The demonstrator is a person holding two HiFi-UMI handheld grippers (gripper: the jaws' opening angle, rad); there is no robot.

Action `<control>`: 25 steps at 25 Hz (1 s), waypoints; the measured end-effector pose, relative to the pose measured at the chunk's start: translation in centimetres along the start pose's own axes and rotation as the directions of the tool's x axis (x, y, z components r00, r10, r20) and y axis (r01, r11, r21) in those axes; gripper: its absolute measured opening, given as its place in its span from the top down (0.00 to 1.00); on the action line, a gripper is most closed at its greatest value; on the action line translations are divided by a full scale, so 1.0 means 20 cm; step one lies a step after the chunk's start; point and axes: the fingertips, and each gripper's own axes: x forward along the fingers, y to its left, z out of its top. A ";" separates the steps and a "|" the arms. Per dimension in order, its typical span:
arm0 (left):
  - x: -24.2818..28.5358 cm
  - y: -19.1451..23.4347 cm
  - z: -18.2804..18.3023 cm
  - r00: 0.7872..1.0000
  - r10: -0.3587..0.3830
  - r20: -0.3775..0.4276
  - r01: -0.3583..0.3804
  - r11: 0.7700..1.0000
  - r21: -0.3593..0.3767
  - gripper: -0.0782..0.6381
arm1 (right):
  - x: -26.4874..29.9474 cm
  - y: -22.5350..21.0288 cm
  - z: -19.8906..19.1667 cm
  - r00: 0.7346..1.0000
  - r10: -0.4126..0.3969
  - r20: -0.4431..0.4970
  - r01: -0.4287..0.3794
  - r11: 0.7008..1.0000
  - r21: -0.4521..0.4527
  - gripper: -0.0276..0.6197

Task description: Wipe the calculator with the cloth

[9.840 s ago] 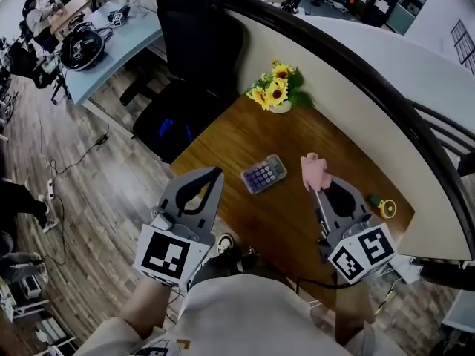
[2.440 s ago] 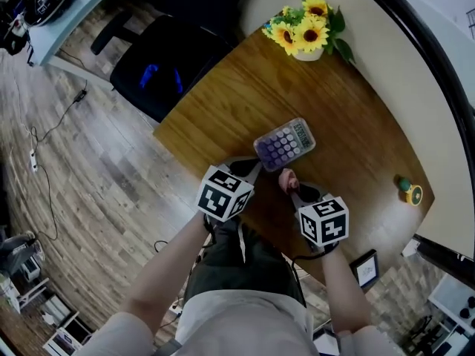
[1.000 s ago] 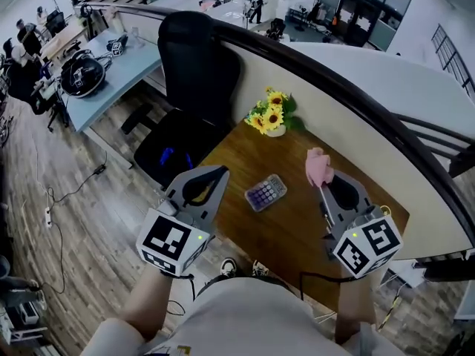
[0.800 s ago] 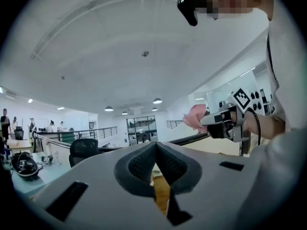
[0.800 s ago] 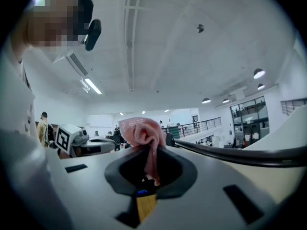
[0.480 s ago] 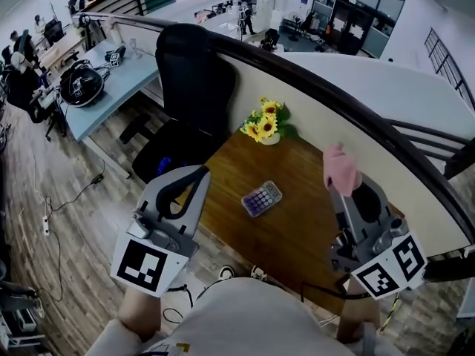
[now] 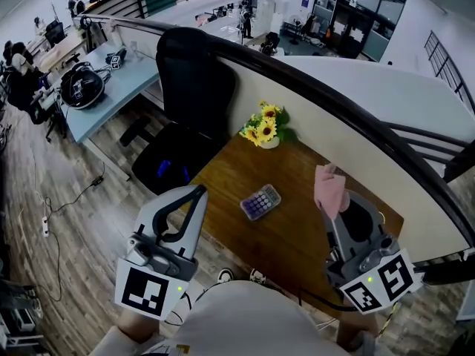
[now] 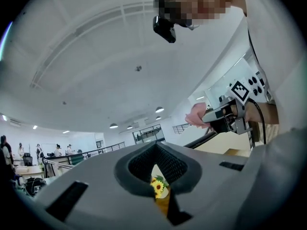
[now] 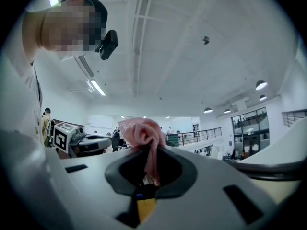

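While the right gripper (image 7: pixel 335 208), at lower right, pinches the pink cloth (image 7: pixel 328 187), the left gripper (image 7: pixel 197 191), lower left, has its jaws pressed together, empty; the calculator (image 7: pixel 260 201) lies mid-frame on the table (image 7: pixel 297 232).

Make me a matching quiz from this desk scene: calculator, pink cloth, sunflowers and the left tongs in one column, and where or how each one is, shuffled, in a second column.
Column one
1. calculator
2. pink cloth
3. sunflowers
4. left tongs

Column two
A. pinched in the right tongs, held above the desk
B. lying flat on the wooden desk
C. shut, with nothing held
D. standing in a white pot at the desk's far corner

Pairs: 1-B, 2-A, 3-D, 4-C
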 end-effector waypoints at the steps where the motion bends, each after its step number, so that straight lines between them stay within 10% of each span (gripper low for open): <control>1: 0.00 -0.01 -0.01 1.000 -0.004 -0.009 0.004 1.000 0.003 0.89 | 0.00 0.01 -0.02 1.000 0.001 -0.013 -0.001 1.000 -0.007 0.90; 7: 0.03 -0.08 -0.14 0.998 -0.026 -0.063 0.026 1.000 0.007 0.89 | -0.02 0.03 -0.16 0.995 0.016 -0.094 -0.016 1.000 0.001 0.90; 13: 0.04 -0.17 -0.30 0.992 -0.061 -0.108 0.042 0.984 -0.173 0.89 | 0.02 0.11 -0.39 0.980 0.062 -0.188 -0.056 0.998 0.038 0.90; 25: 0.02 -0.16 -0.28 0.993 -0.041 -0.111 0.022 0.985 -0.171 0.89 | 0.02 0.10 -0.41 0.979 0.072 -0.192 -0.063 0.997 0.054 0.90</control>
